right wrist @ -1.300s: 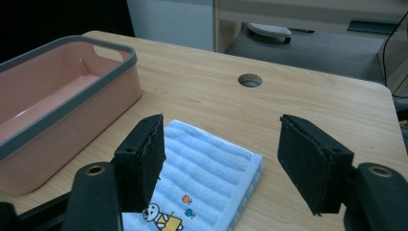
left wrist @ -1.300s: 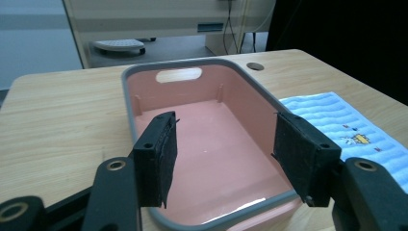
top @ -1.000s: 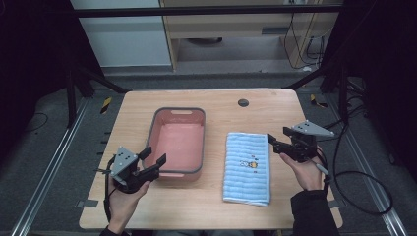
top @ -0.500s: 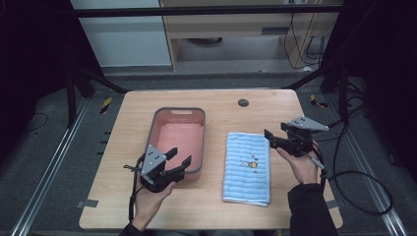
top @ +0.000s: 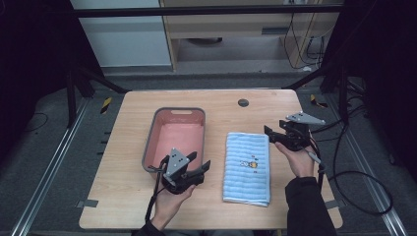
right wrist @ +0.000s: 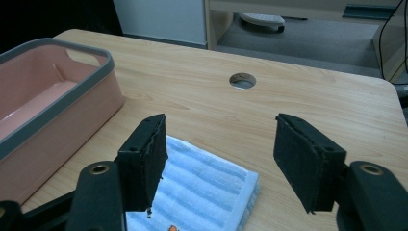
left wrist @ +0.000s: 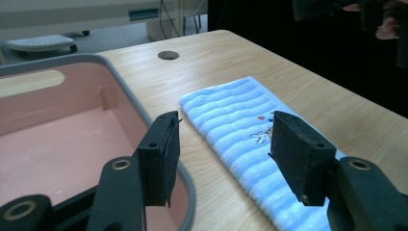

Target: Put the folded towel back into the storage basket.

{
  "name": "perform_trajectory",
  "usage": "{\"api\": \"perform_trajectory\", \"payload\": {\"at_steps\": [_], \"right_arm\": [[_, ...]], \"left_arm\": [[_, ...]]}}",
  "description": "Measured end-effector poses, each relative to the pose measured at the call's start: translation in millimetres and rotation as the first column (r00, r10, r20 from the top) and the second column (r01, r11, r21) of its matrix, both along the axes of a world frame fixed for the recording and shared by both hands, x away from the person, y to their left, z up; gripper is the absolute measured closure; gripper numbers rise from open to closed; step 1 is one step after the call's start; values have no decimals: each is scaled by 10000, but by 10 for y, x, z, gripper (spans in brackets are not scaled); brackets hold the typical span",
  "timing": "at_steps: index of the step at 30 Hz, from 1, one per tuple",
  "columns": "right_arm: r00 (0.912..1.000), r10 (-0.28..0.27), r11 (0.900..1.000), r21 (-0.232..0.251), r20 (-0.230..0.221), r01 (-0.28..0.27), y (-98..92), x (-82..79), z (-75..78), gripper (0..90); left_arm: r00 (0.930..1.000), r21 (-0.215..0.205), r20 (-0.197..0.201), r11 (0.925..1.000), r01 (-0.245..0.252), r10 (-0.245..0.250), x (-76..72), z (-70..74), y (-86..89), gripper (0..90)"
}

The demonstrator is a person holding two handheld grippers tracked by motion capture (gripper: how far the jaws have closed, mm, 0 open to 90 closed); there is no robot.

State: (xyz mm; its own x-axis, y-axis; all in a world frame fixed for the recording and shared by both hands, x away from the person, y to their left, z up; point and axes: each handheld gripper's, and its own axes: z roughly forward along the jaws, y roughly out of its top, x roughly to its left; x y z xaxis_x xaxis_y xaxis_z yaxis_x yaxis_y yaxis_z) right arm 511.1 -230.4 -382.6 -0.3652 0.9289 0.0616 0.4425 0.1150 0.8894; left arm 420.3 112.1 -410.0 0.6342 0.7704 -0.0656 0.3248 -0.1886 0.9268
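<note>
The folded blue towel (top: 247, 168) lies flat on the worktop (top: 123, 162), right of centre in the high view, just beside the pink tub (top: 174, 139) but apart from it. Nothing holds it yet.

Over the last second the left tool (top: 197, 167) has slid from the lower left of the frame across the tub's near corner, and now hovers between tub and towel, pointing toward the towel's left edge. In the left gripper view its jaws stand spread with nothing between them, the tub's grey rim (left wrist: 144, 120) behind one and the towel (left wrist: 240, 120) behind the other. Its jaws have narrowed a little but remain well apart.

The right tool (top: 270, 132) has crept only slightly leftward and sits at the towel's far right corner, in the middle right of the frame. In the right gripper view the jaws are spread and empty, the towel's corner (right wrist: 211, 187) just below them. They have just been closing a little, with no cloth between them.

Judging by this, both hands are lining up on the towel, probably to lift it toward the tub. The left has made most of the approach; neither has pinched cloth.
</note>
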Motion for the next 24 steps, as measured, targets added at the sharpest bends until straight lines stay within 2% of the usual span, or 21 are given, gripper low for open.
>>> {"api": "perform_trajectory", "payload": {"at_steps": [6, 16, 18, 24], "right_arm": [[9999, -103, 9999, 81, -1, 103, -8, 64, -36, 355], [9999, -167, 9998, -132, 3, 167, -25, 157, -109, 357], [9998, -136, 9995, -297, -111, 133, -27, 194, -154, 358], [9987, -212, 9994, -275, -467, 200, -44, 255, -269, 367]], "left_arm": [[9997, 201, -93, 9996, 210, -209, 10, -72, -152, 430], [9987, 406, -316, 9983, 414, -401, 13, -212, -320, 447], [9987, 553, -309, 9975, 432, -415, 4, -249, -353, 452], [9973, 691, -527, 9961, 554, -518, -9, -350, -445, 465]]}}
